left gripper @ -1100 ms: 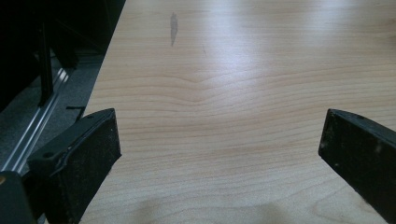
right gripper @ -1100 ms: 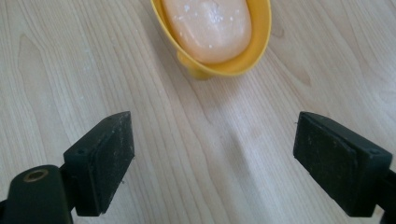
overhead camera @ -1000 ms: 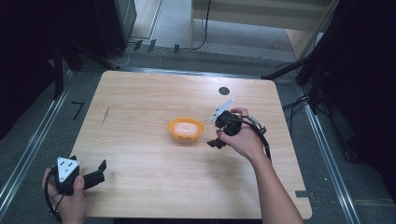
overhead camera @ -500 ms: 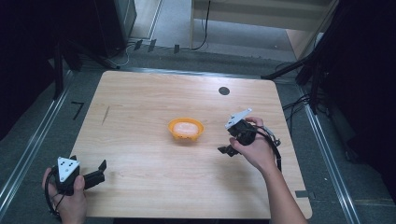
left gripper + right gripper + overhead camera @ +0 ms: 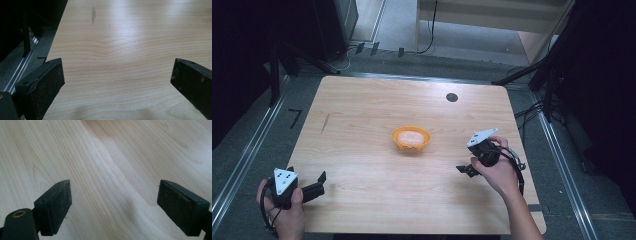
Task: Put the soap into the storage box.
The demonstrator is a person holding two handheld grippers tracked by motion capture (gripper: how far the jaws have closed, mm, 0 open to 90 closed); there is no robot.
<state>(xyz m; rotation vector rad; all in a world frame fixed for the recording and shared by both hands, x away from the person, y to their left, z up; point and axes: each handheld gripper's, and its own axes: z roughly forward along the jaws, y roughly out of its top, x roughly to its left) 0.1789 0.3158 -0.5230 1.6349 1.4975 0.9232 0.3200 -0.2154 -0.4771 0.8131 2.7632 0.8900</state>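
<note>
Right hand-held gripper (image 5: 468, 170): it has drawn back from the orange bowl (image 5: 411, 138) over the last second. A second ago it sat just beside the bowl's right rim; half a second ago it was already clear of it; now it lies well apart from the bowl, lower and further right, near the table's right edge. Its jaws are spread wide with nothing between them. The right gripper view confirms this: two black pads (image 5: 56, 202) standing far apart over bare wood grain.

Left hand-held gripper (image 5: 312, 189): unchanged across all three moments. It rests at the near left corner of the table (image 5: 362, 100), jaws spread and empty, pointing toward the table's middle. The left gripper view shows its pads (image 5: 47, 82) wide apart, with the table's left edge running between them and a short dark streak (image 5: 93, 14) on the wood further ahead.

Bowl: same place throughout, roughly at the centre of the table, upright, with something pale pink inside; I cannot tell what it is. Neither hand-held gripper touches it.

Surroundings: a small black round spot (image 5: 452, 97) sits on the table toward the far right. Nothing lies between either hand-held gripper and the bowl.

Count: two hand-held grippers, one bowl, one black spot, one streak.
</note>
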